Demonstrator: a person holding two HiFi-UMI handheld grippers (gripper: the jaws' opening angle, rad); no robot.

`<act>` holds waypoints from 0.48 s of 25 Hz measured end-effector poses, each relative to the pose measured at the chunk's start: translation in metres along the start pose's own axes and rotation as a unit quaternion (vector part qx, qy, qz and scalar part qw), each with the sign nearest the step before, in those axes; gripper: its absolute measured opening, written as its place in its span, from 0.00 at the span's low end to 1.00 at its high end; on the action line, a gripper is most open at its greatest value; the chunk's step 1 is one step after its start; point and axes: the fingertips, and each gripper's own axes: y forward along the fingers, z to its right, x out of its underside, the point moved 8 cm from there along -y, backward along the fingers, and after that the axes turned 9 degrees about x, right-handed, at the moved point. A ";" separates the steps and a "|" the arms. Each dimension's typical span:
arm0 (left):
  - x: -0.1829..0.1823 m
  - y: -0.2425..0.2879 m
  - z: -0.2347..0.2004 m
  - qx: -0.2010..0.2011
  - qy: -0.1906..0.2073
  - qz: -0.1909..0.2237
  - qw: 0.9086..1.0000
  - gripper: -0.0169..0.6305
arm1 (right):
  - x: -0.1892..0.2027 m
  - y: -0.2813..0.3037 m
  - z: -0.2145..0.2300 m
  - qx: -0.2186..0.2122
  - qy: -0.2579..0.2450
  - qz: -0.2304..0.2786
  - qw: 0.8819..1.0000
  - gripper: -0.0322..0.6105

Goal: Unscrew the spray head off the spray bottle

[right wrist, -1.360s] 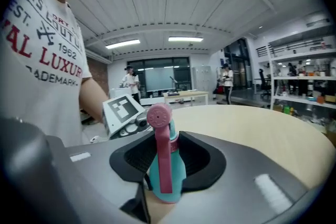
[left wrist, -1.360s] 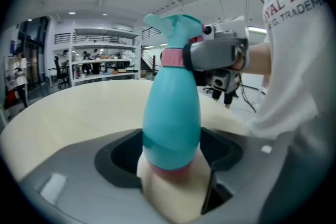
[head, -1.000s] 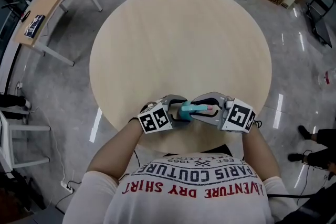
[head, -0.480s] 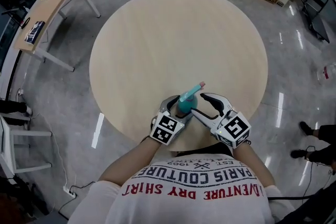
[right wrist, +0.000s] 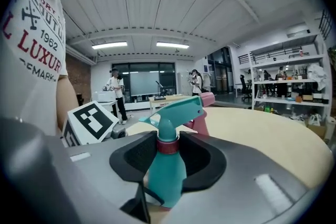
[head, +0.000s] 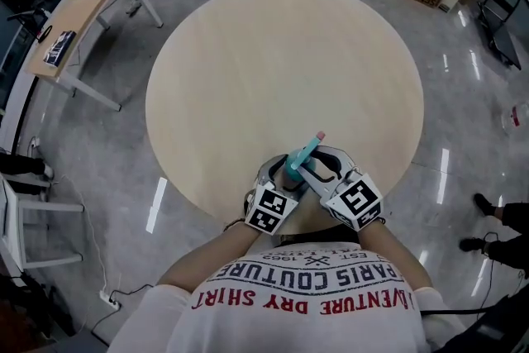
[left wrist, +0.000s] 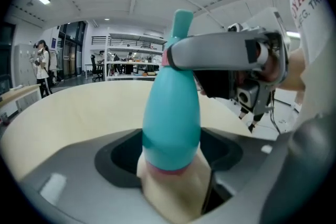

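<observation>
left gripper (left wrist: 170, 168) clamps spray bottle (left wrist: 172, 118) base | right gripper (right wrist: 168, 153) jaws, just closing, pinch spray head (right wrist: 176, 108) collar (right wrist: 168, 146) | table (head: 281, 54) edge beneath both, open top ahead | collar shows only in right gripper view

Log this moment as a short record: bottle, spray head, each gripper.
spray bottle: teal, over the near edge of the round table
spray head: teal, pink nozzle, not yet off
left gripper: fingers closed on the bottle's lower body
right gripper: fingers have just been closing, gripping the pink collar under the head
</observation>
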 end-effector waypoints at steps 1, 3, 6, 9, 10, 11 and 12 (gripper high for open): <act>0.002 -0.002 0.000 0.013 0.011 -0.001 1.000 0.55 | 0.000 -0.001 0.000 -0.018 -0.008 -0.003 1.000 0.26; 0.004 -0.005 -0.003 0.057 0.040 -0.009 0.998 0.55 | 0.000 -0.003 0.000 -0.064 -0.026 -0.010 0.998 0.26; 0.006 -0.010 -0.011 0.162 0.104 -0.039 0.980 0.55 | 0.001 -0.005 0.003 -0.150 -0.052 -0.020 0.987 0.26; 0.007 -0.014 -0.017 0.256 0.164 -0.083 0.949 0.52 | 0.002 -0.006 0.002 -0.229 -0.076 -0.024 0.970 0.26; 0.005 -0.014 -0.018 0.271 0.175 -0.094 0.942 0.52 | 0.002 -0.006 0.001 -0.243 -0.078 -0.025 0.967 0.26; 0.004 -0.013 -0.018 0.278 0.181 -0.101 0.938 0.52 | 0.002 -0.005 0.002 -0.251 -0.078 -0.025 0.965 0.26; 0.003 -0.013 -0.018 0.279 0.180 -0.103 0.937 0.53 | 0.002 -0.005 0.002 -0.252 -0.076 -0.024 0.964 0.26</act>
